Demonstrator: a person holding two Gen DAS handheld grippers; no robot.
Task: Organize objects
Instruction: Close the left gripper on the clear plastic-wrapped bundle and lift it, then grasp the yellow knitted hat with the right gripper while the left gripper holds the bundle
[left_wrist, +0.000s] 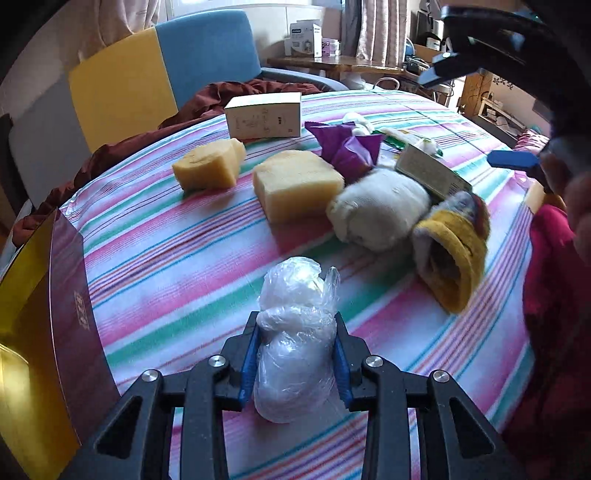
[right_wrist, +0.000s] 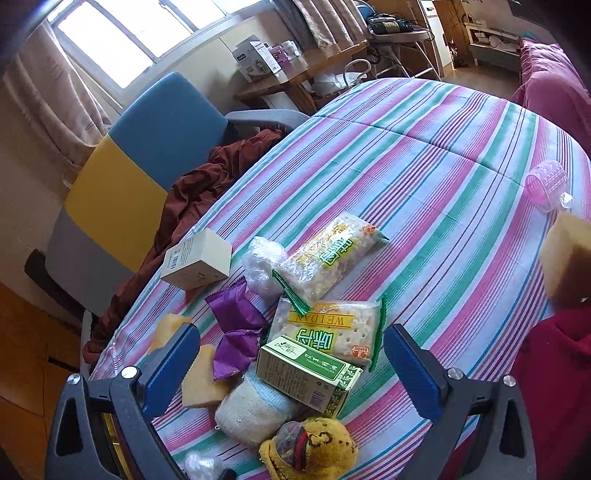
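Observation:
My left gripper (left_wrist: 295, 332) is shut on a clear plastic bag of white stuff (left_wrist: 291, 332), held low over the striped tablecloth (left_wrist: 166, 266). Ahead lie two yellow sponges (left_wrist: 210, 166) (left_wrist: 295, 184), a purple wrapper (left_wrist: 347, 147), a rolled white sock (left_wrist: 380, 210), a yellow sock (left_wrist: 450, 251) and a green box (left_wrist: 432, 173). My right gripper (right_wrist: 291, 354) is open and empty above the pile: green box (right_wrist: 310, 373), two cracker packs (right_wrist: 332, 332) (right_wrist: 332, 254), purple wrapper (right_wrist: 236, 325), white sock (right_wrist: 255, 410), yellow sock (right_wrist: 310, 446). It also shows at the upper right of the left wrist view (left_wrist: 476, 114).
A dark red and gold box (left_wrist: 55, 314) stands at the table's left edge. A white carton (left_wrist: 264, 116) (right_wrist: 197, 260) lies at the far side by a blue-yellow chair (right_wrist: 147, 155) with maroon cloth. A pink roller (right_wrist: 546, 184) and another sponge (right_wrist: 569, 258) lie right.

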